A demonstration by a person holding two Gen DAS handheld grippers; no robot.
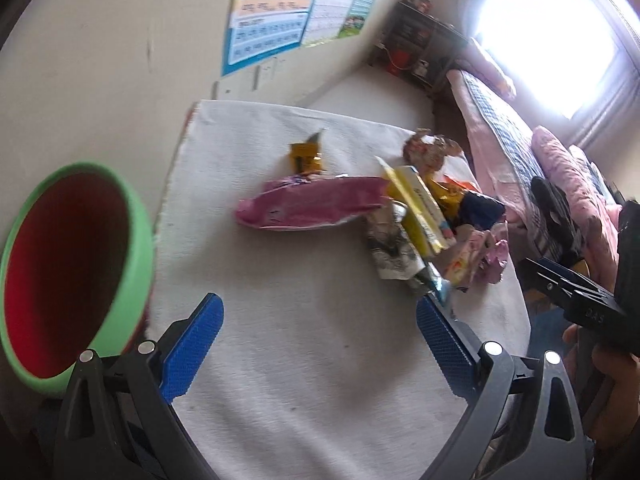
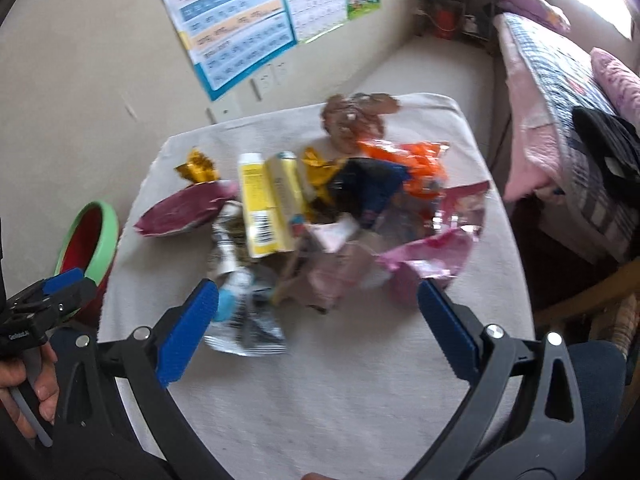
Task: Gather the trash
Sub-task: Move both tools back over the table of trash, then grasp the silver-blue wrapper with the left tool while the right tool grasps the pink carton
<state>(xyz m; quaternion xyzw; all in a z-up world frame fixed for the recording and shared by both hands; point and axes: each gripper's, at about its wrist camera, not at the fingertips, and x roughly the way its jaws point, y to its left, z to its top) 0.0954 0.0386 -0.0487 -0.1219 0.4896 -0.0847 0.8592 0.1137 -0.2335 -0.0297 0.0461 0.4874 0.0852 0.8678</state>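
Both of your grippers hang over the white cloth (image 2: 320, 400) with jaws spread wide, holding nothing: left gripper (image 1: 320, 344), right gripper (image 2: 316, 320). Trash sits heaped mid-table: pink wrapper (image 1: 308, 204), yellow carton (image 2: 264, 204), silver pouch (image 2: 248, 328) nearest your right gripper. The green-rimmed bin (image 1: 76, 272) stands at the left edge. Risk: overlapping wrappers may drag neighbours off the table.
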